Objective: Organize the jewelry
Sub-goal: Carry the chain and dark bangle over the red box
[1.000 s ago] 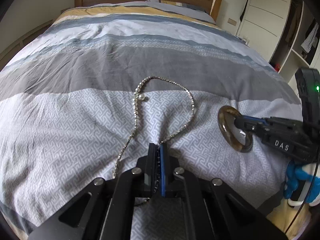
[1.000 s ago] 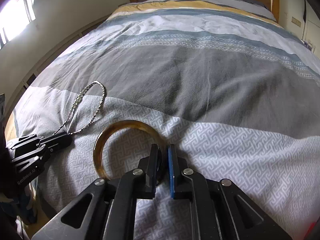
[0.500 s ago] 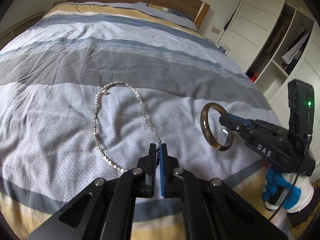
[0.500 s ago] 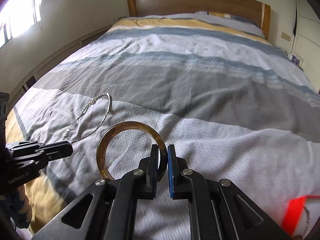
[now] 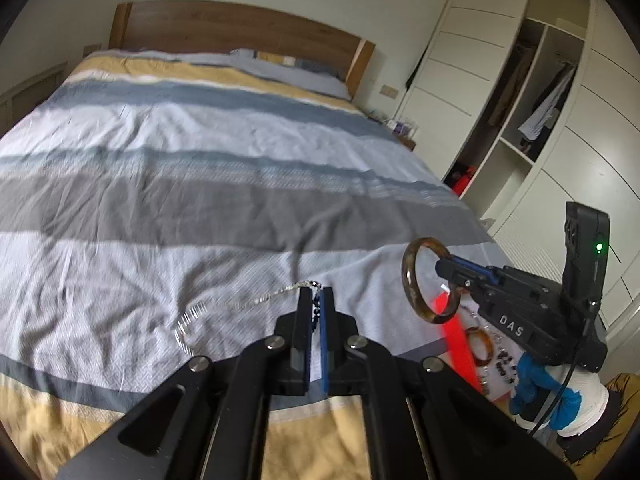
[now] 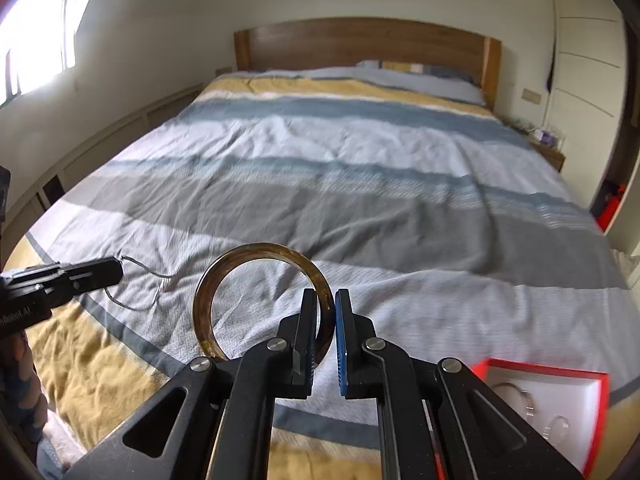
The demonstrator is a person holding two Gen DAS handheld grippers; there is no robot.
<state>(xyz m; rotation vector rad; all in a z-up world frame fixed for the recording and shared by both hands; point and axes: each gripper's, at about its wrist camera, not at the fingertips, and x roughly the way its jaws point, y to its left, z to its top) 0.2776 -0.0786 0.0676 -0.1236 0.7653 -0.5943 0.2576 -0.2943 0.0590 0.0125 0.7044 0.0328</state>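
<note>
My left gripper [image 5: 316,294] is shut on a thin silver necklace [image 5: 244,304], which trails left from the fingertips and hangs blurred above the striped bedspread [image 5: 200,200]. My right gripper [image 6: 326,300] is shut on an amber bangle [image 6: 256,276], held upright above the foot of the bed. The bangle also shows in the left wrist view [image 5: 420,276] at the right, held by the right gripper [image 5: 448,268]. In the right wrist view the left gripper [image 6: 116,270] is at the far left with the necklace [image 6: 140,288] dangling from it.
A red-rimmed white jewelry box [image 6: 560,404] lies at the lower right, below the bed's end, with a few pieces inside; it also shows in the left wrist view [image 5: 460,340]. A wooden headboard [image 6: 360,44] stands far off. White wardrobes [image 5: 520,120] stand at the right.
Both grippers have lifted and pulled back from the bed. The necklace has come off the bedspread and now hangs from the left gripper. The jewelry box has come into view.
</note>
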